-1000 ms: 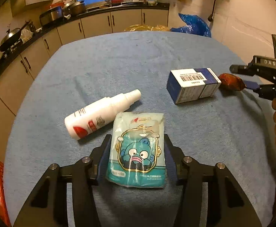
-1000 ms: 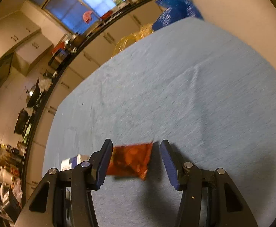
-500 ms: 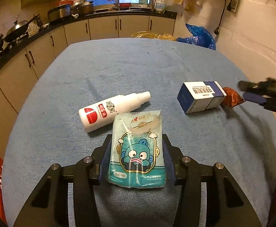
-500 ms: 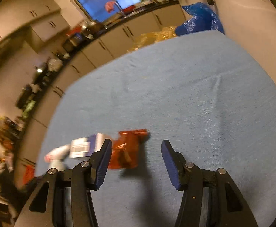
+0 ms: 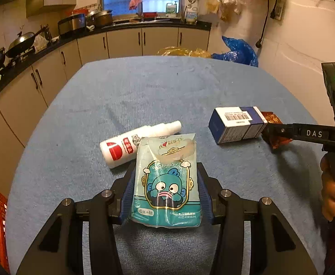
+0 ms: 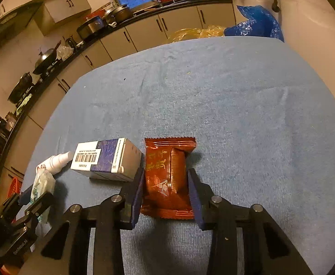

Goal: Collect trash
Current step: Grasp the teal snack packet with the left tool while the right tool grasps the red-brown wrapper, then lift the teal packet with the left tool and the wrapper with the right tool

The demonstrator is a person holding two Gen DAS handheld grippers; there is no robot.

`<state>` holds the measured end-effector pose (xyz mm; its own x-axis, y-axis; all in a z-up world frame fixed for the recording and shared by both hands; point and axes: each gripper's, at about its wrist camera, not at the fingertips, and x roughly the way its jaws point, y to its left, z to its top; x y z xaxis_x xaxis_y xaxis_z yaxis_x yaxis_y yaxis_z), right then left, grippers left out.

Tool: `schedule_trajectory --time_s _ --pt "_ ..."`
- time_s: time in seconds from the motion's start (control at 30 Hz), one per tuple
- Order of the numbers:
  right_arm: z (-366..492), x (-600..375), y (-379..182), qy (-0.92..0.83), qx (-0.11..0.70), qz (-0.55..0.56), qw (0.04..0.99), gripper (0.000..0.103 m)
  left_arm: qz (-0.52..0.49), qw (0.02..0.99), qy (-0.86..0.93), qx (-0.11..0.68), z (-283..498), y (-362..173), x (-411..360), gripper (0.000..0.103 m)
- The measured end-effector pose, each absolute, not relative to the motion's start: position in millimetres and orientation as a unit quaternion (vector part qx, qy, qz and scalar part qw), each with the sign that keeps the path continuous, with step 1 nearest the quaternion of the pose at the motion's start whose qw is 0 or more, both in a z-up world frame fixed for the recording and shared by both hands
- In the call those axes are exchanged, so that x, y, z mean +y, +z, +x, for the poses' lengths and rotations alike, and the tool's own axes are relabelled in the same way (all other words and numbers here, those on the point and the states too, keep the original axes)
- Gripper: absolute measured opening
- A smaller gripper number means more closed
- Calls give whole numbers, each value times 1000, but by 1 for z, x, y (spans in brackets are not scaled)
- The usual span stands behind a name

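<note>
With the left gripper [image 5: 165,190] clamped on the tissue pack [image 5: 166,183] and the right gripper [image 6: 165,190] just closing around the red wrapper [image 6: 167,178] on the table [image 6: 236,105], seemingly pinching it, the slick foil could slip or its left finger nudge the box [image 6: 107,158].

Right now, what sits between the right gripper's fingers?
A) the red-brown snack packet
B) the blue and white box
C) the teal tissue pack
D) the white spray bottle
A: in the right wrist view the red-brown snack packet lies between the right gripper fingers, whose jaws have just been closing; the blue and white box sits beside it.
</note>
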<state>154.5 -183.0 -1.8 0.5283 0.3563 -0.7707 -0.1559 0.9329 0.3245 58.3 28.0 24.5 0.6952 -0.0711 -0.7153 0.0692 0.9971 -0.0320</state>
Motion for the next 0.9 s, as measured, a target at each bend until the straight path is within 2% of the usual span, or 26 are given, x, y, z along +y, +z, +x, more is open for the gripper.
schedule_trajectory --time_s 0.23,0.43,0.9 --pt "132 -191 31 136 386 119 904 36 -1 934 -27 356 53 36 34 48" --pt "104 -160 48 188 341 97 916 36 -15 943 -5 332 49 46 46 48" --pt "88 -113 47 230 331 50 914 36 -34 950 31 309 51 55 59 48"
